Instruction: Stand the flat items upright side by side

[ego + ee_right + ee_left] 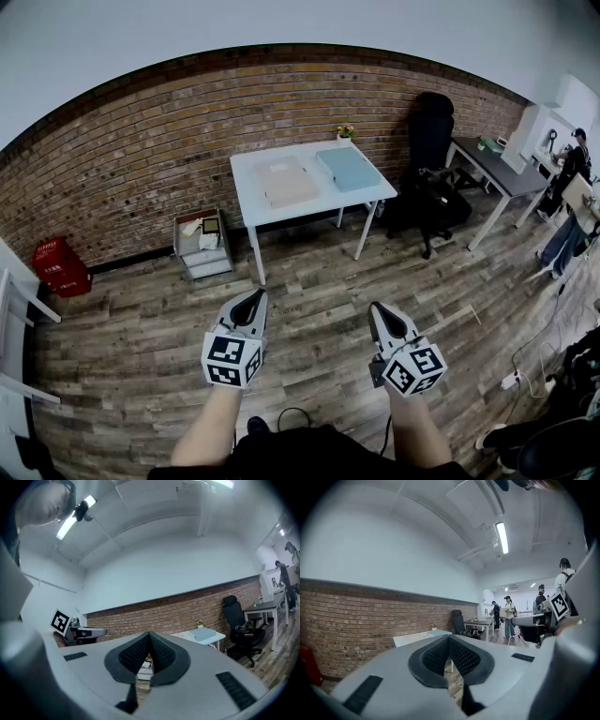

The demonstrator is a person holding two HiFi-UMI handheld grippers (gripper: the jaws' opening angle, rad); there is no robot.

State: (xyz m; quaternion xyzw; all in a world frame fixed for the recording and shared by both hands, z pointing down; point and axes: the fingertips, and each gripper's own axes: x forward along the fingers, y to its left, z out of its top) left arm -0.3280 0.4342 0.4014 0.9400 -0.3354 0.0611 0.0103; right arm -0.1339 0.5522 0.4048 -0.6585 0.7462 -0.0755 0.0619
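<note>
Two flat items lie on a white table [249,169] by the brick wall: a beige one [285,181] on its left half and a pale blue one [348,168] on its right half. The blue one [205,633] also shows in the right gripper view. My left gripper [255,298] and right gripper [379,312] hang over the wooden floor, well short of the table. Both are shut with nothing between the jaws. The left gripper [449,640] and right gripper [149,636] show closed tips in their own views.
A grey bin [202,244] with papers stands left of the table, a red crate [60,266] further left. A black office chair [432,164] and a grey desk [495,167] stand to the right. People [508,616] stand far off. Cables [534,347] lie on the floor at right.
</note>
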